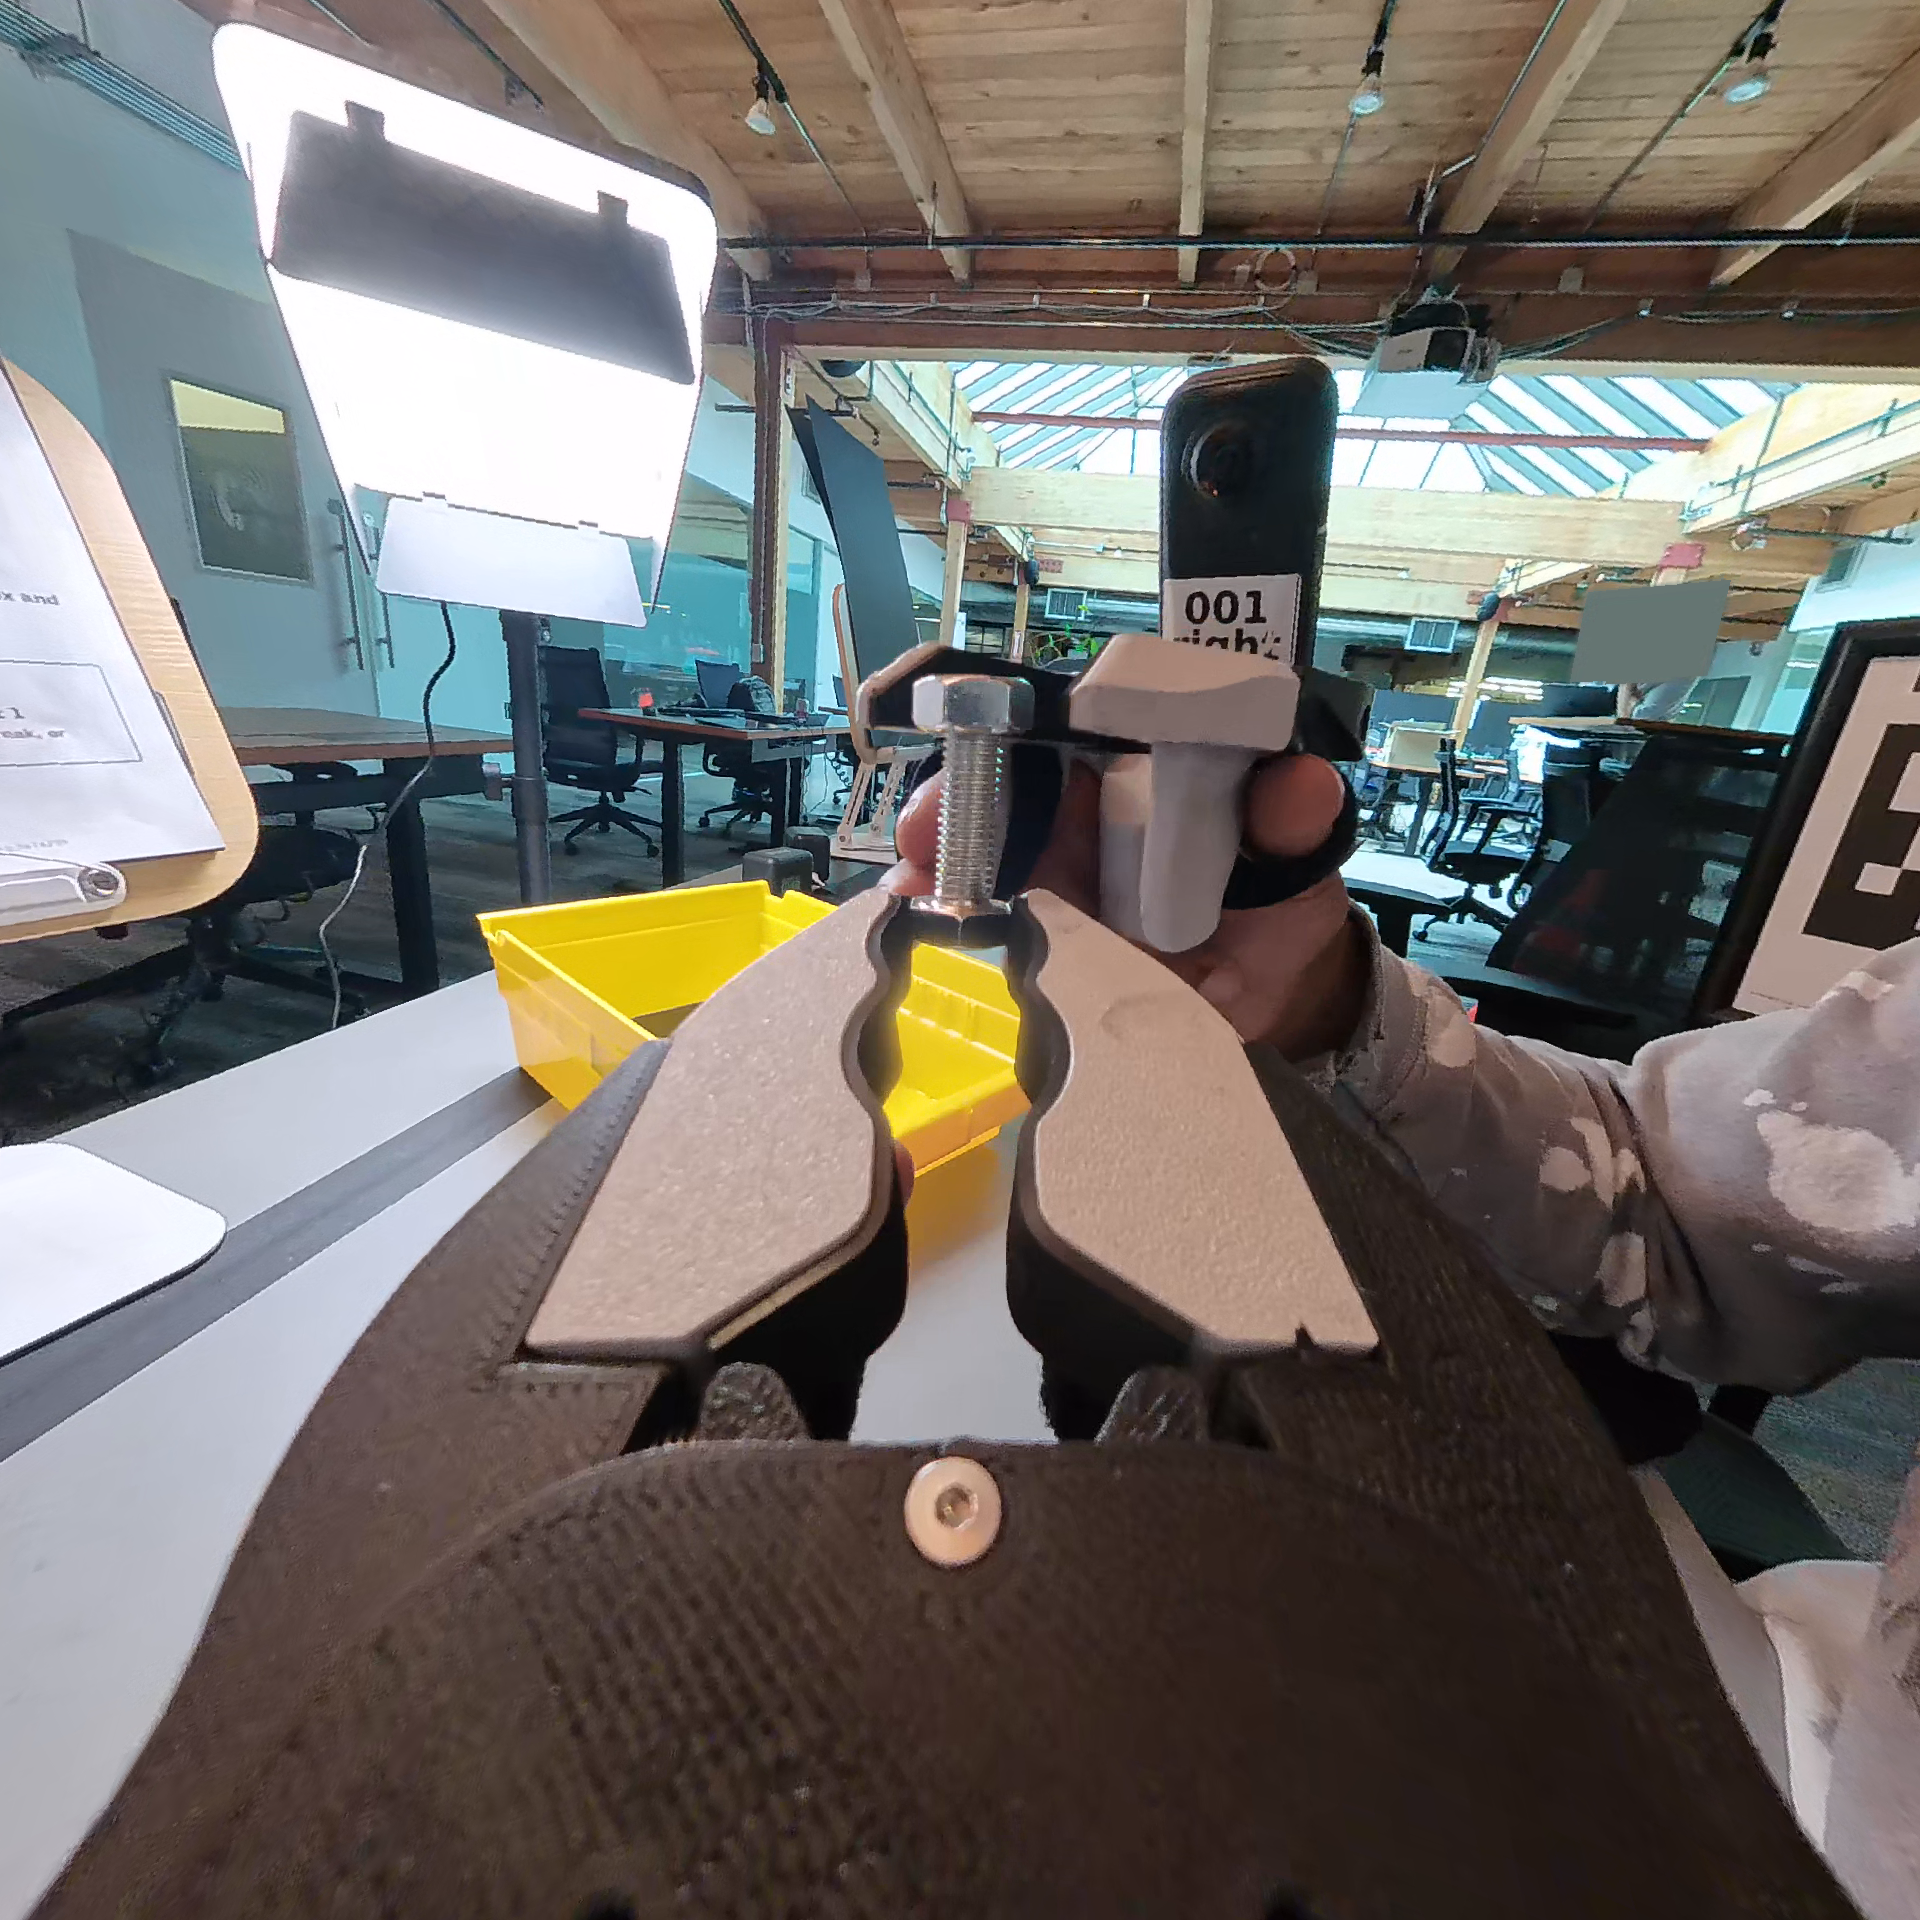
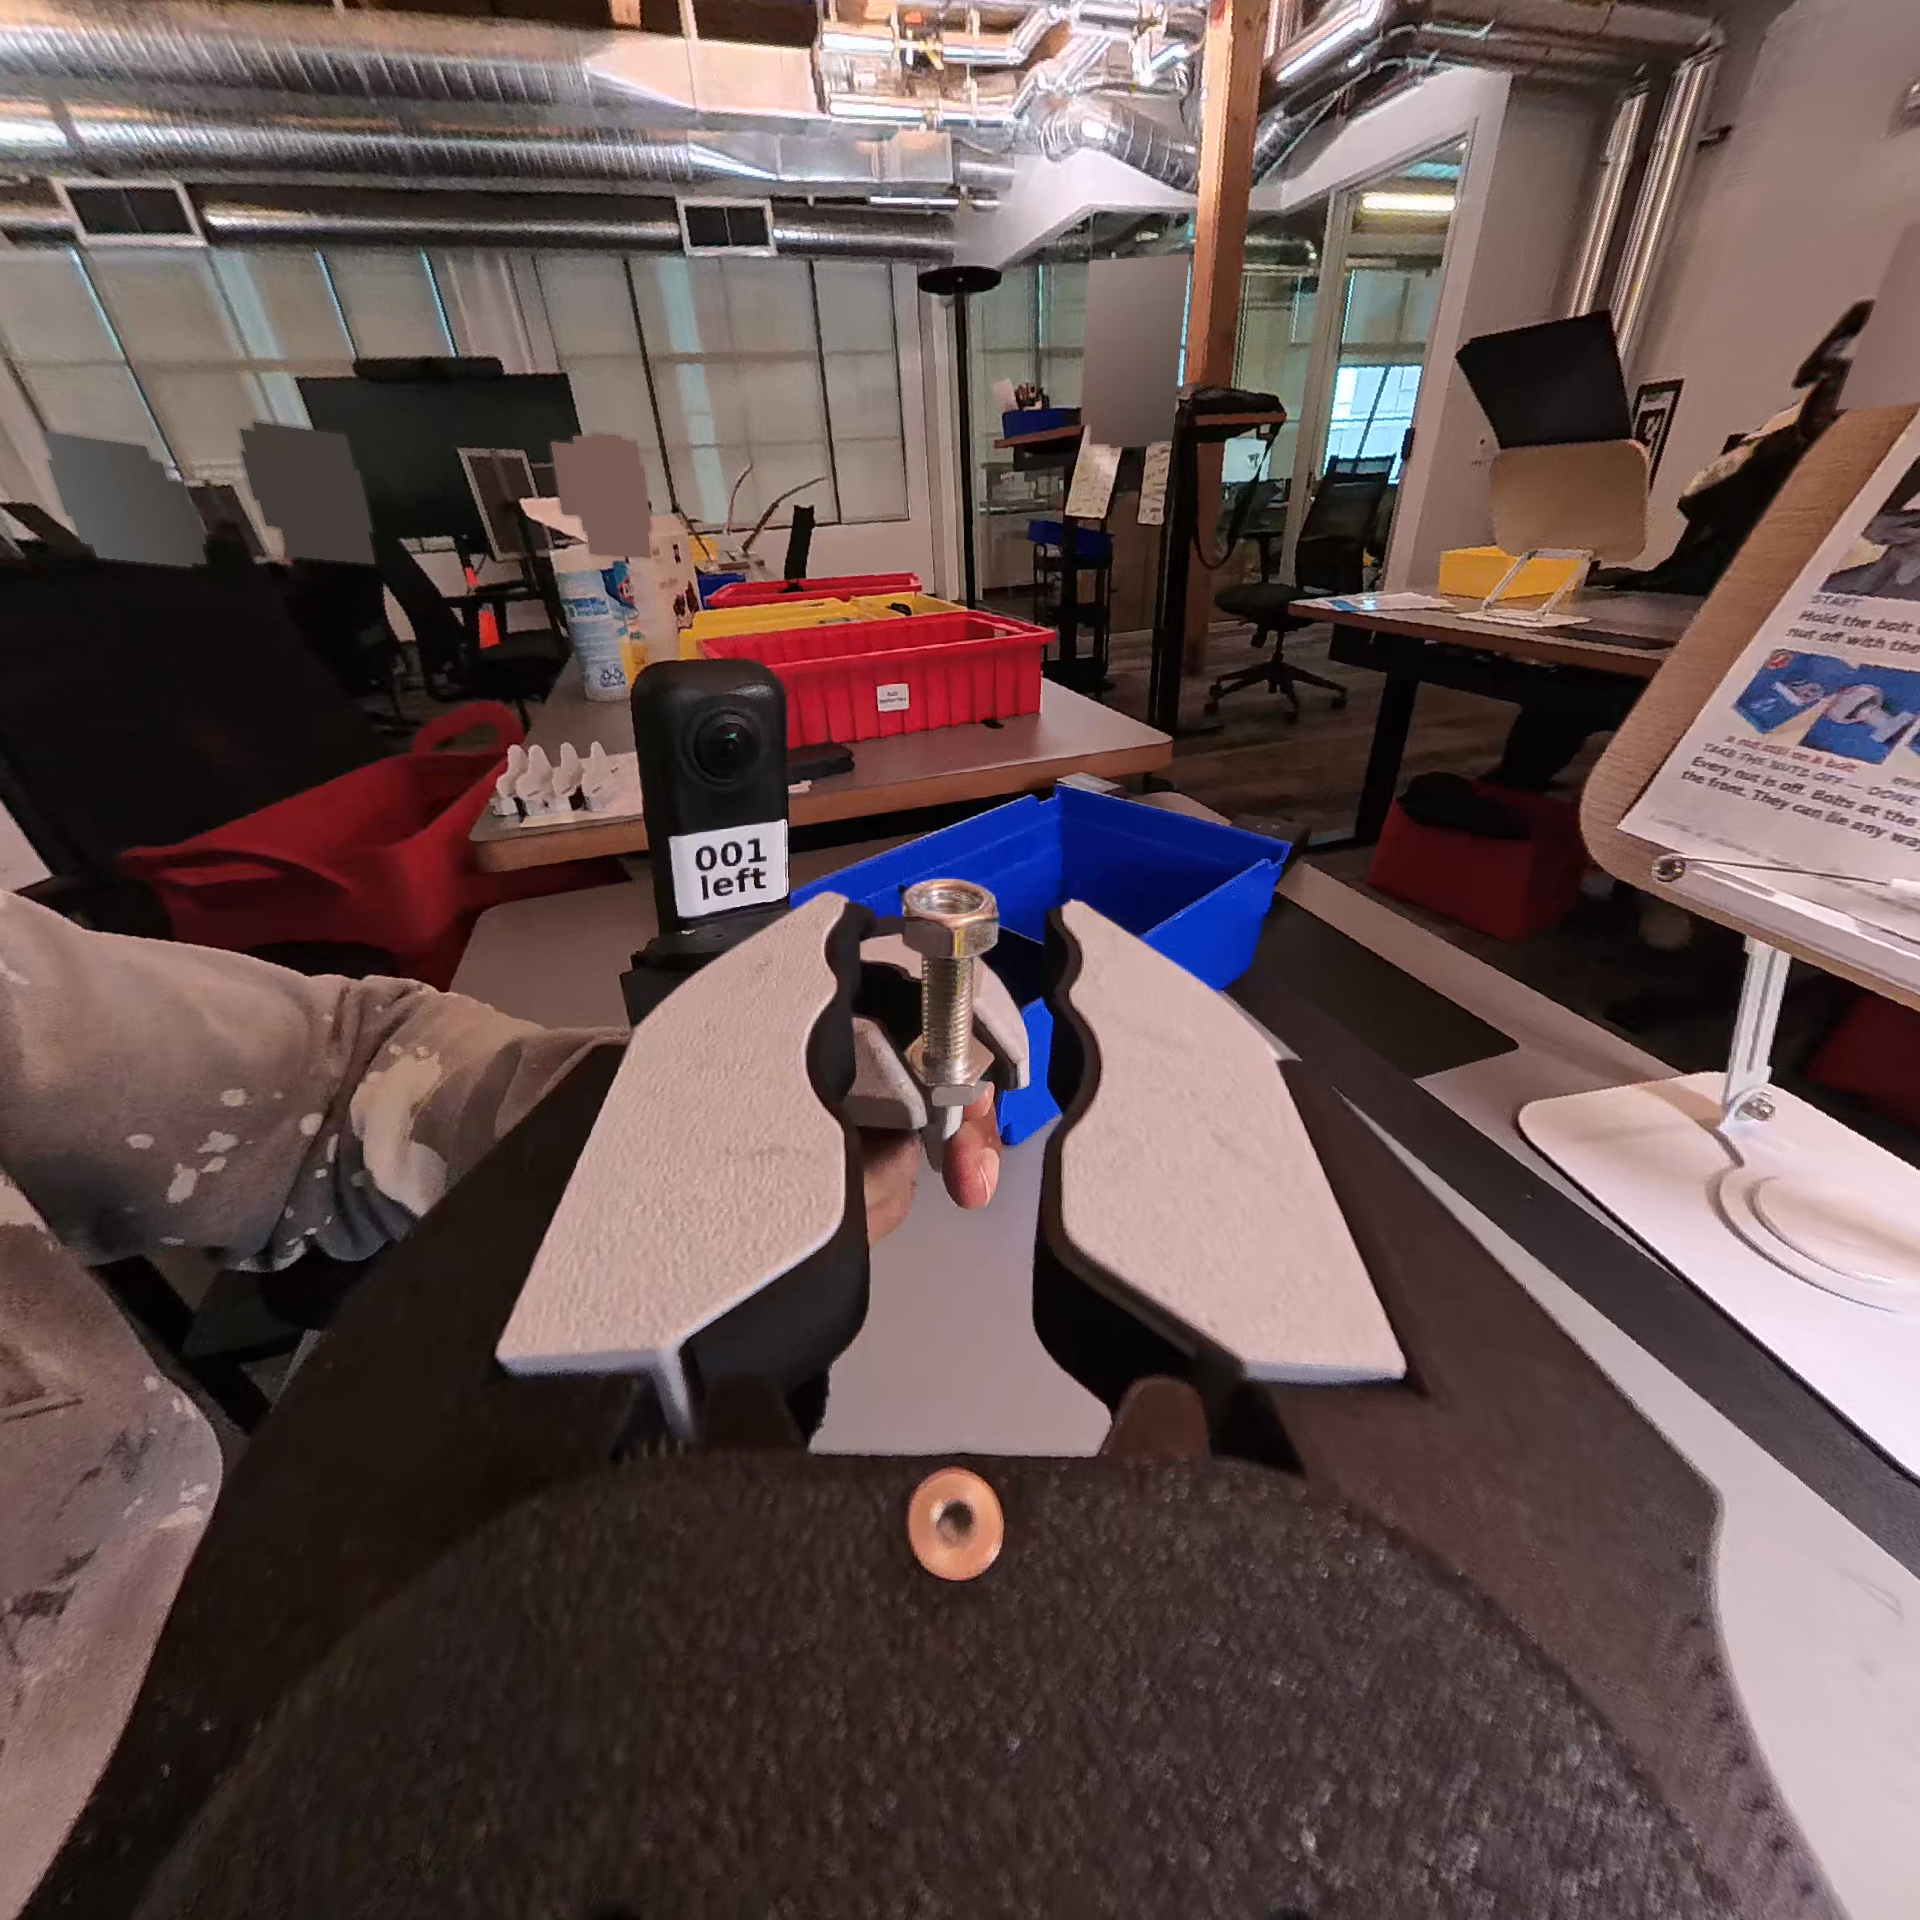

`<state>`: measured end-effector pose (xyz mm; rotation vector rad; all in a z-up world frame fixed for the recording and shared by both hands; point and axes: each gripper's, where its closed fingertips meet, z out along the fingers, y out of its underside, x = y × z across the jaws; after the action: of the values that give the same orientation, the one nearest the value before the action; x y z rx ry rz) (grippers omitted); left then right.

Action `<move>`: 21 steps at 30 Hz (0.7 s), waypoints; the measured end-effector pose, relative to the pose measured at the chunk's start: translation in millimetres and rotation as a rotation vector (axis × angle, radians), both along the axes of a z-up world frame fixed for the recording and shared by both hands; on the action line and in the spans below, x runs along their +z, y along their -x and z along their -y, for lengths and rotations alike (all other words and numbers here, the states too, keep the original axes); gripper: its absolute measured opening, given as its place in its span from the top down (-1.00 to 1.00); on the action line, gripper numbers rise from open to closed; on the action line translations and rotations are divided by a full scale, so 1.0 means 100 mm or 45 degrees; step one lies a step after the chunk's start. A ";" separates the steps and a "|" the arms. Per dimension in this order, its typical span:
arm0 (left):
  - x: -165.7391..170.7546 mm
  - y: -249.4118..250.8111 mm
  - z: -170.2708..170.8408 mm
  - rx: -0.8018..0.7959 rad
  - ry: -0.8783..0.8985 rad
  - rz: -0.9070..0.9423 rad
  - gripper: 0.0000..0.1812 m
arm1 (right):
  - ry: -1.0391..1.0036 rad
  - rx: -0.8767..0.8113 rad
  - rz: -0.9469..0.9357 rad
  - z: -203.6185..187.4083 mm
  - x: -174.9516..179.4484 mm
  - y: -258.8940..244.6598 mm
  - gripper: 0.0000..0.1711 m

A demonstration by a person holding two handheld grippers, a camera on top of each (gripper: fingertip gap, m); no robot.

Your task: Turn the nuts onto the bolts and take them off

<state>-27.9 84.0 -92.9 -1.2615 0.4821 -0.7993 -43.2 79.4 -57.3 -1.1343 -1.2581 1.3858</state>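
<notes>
Nearest me, the left gripper (image 1: 956,923) fills the lower frame, its jaws clamped on the nut (image 1: 961,914) just above centre. The bolt (image 1: 966,810) stands upright out of the nut, head on top, in mid-air above the table (image 1: 260,1143).

In the right view, the right gripper (image 2: 956,920) straddles the bolt's head with its jaws apart. I see a gap on both sides, so it grips nothing.

I judge the next move is to close the right jaws squarely on the head's flats and turn. I should keep the bolt's axis in line with the nut and hold the left grip firm, so the thread does not bind and the nut does not slip.

The left tips cover most of the nut, so I cannot tell how much thread is engaged, nor whether it goes on or off. The yellow bin (image 1: 582,966) at centre left and the blue bin (image 2: 1164,883) behind the bolt hide their floors.
</notes>
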 end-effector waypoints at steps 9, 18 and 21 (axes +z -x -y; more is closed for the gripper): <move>0.06 0.06 0.01 0.002 -0.012 0.033 0.80 | 0.055 0.004 -0.055 -0.16 0.06 -0.10 0.73; -0.05 -0.02 -0.02 -0.013 0.030 -0.021 0.80 | -0.058 0.010 0.019 -0.01 -0.05 0.00 0.79; -0.09 0.00 -0.05 -0.010 0.057 -0.027 0.80 | -0.049 0.014 -0.009 -0.06 0.02 -0.06 0.79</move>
<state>-27.5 89.4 -101.8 -1.3117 0.4888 -0.8074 -37.0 85.7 -55.6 -1.0971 -1.2828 1.3670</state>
